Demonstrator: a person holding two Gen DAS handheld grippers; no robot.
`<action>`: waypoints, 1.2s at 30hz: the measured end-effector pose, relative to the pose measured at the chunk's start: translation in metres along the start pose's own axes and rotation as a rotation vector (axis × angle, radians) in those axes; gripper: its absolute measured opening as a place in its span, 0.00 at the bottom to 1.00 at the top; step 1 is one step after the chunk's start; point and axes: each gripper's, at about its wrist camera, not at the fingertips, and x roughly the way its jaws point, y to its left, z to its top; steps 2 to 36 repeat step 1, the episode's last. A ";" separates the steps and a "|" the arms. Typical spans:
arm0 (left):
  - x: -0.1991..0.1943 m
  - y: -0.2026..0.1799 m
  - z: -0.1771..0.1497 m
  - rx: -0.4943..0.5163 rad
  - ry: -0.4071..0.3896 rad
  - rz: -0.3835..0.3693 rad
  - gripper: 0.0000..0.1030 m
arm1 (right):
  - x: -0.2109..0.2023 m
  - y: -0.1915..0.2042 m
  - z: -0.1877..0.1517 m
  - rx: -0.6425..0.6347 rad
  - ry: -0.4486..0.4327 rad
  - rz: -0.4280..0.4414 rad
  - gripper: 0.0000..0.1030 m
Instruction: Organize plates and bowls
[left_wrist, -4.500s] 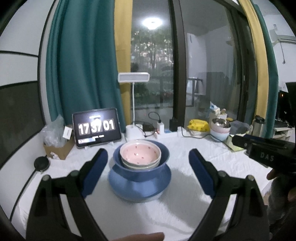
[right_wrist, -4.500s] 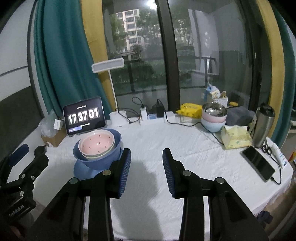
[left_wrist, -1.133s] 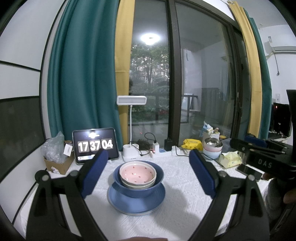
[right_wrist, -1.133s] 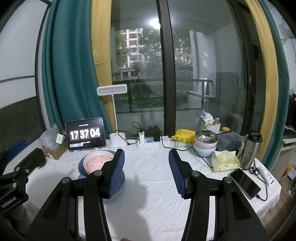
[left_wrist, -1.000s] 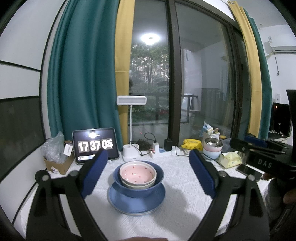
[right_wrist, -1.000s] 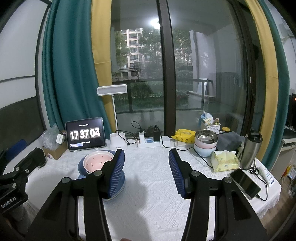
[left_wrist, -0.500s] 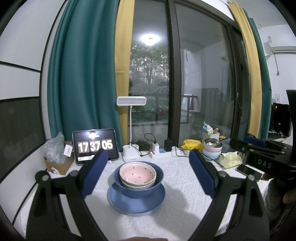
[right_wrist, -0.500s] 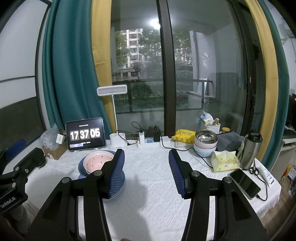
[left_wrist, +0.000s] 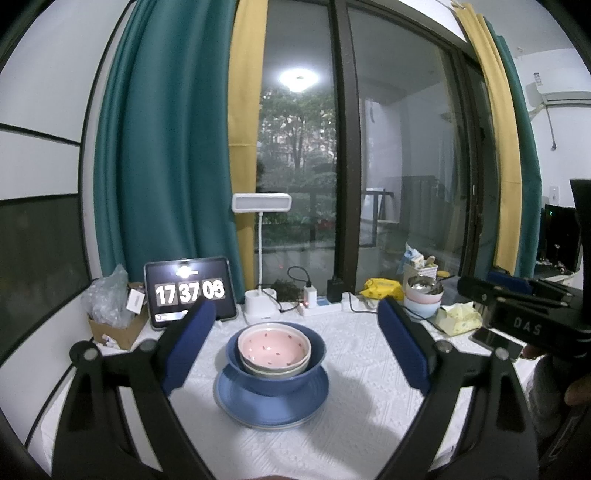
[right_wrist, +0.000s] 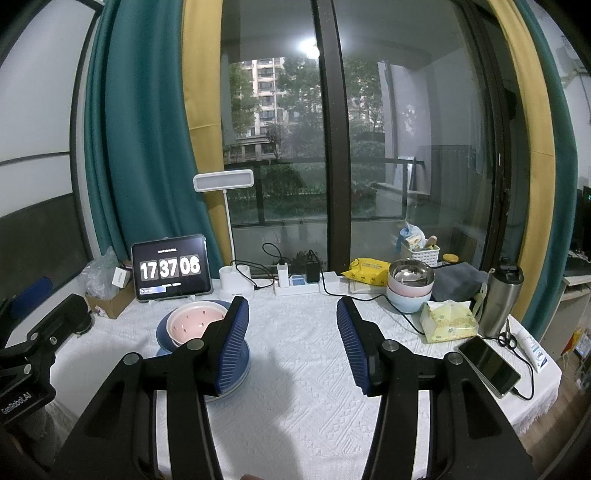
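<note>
Only the tablet clock (left_wrist: 190, 291) changed, reading 17 37 06; both grippers hang open, empty.

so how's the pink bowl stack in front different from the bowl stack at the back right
The front stack sits inside a dark blue bowl on a blue plate; the back stack stands directly on the white tablecloth. The front stack's top bowl is pink with dark specks; the back stack's top bowl is shiny metal, over a pink and a pale blue one. Both are nested upright, and neither is held.
</note>
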 end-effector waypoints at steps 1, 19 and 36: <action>0.000 0.000 0.000 -0.001 0.001 -0.002 0.88 | 0.000 0.000 0.000 0.000 0.000 0.000 0.51; 0.000 0.000 0.000 -0.001 0.001 -0.002 0.88 | 0.000 0.000 0.000 0.000 0.000 0.000 0.51; 0.000 0.000 0.000 -0.001 0.001 -0.002 0.88 | 0.000 0.000 0.000 0.000 0.000 0.000 0.51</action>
